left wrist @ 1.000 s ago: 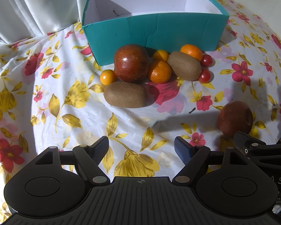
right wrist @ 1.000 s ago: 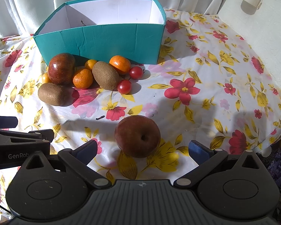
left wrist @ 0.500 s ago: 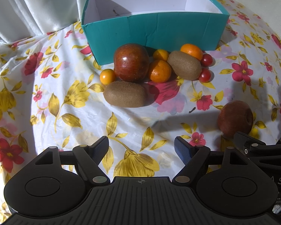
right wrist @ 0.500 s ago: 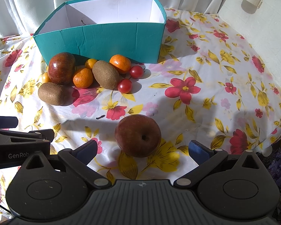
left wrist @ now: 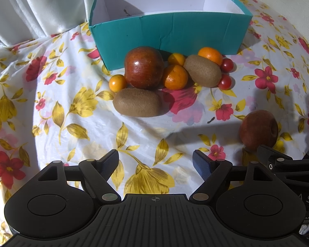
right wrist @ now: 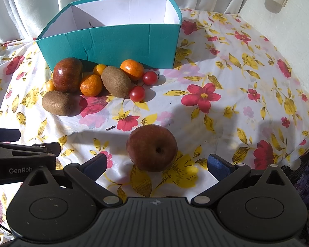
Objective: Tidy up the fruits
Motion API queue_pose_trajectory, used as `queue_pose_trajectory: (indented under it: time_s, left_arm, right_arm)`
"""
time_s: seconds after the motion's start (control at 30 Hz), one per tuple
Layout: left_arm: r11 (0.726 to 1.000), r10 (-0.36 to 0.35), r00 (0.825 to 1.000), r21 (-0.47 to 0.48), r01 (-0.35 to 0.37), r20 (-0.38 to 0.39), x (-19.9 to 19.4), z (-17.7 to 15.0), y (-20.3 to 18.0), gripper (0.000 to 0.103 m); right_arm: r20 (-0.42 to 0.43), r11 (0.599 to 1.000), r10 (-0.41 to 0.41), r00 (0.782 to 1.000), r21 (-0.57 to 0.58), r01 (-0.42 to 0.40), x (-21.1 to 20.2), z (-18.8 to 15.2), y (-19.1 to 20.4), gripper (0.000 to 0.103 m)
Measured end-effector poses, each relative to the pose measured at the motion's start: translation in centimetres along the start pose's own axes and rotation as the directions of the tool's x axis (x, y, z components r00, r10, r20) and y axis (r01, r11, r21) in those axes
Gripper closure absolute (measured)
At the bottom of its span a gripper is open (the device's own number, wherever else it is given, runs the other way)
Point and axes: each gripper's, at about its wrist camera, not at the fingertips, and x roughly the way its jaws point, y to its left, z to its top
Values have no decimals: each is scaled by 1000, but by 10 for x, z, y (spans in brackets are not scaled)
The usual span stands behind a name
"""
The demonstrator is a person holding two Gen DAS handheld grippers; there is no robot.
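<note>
The left claw [left wrist: 155,160] is wide apart, holding nothing. The right claw [right wrist: 157,163] is wide apart too, not touching the round dark red apple [right wrist: 151,147] on the flowery cloth [right wrist: 226,94] just ahead.

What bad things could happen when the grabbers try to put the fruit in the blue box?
1. The lone apple lies on its side on the wrinkled cloth; the open right gripper might nudge it and make it roll.
2. The other fruits are bunched together against the teal box. Lifting the big apple could send the small orange or the cherry tomatoes rolling.
</note>
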Motion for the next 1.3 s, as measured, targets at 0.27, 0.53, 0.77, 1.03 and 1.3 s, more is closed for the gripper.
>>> queue_pose_trajectory:
  time_s: [0.27, 0.53, 0.77, 1.03, 1.3]
  left_arm:
    - [1000, -7, 1000, -4, 7, -7, 1, 0, 0, 18]
    - [1000, -11, 1000, -12, 11, -19, 3, 2, 2, 18]
    - [1000, -17, 999, -18, 16, -34, 6, 6, 3, 18]
    - [1000, -24, 998, -18, 23, -50, 11, 10, 4, 18]
    - [997, -69, 998, -19, 68, -16, 11, 12, 4, 18]
  right_arm:
    - [-7, 1000, 8, 1000, 10, -8, 2, -1, -1, 0]
    - [-16, 1000, 21, 1000, 17, -21, 6, 0, -3, 0]
    - [-27, 999, 35, 999, 25, -35, 10, 1, -6, 0]
    - [-34, 998, 54, 998, 38, -52, 14, 0, -10, 0]
    - [-6, 992, 117, 993, 45, -116, 14, -3, -18, 0]
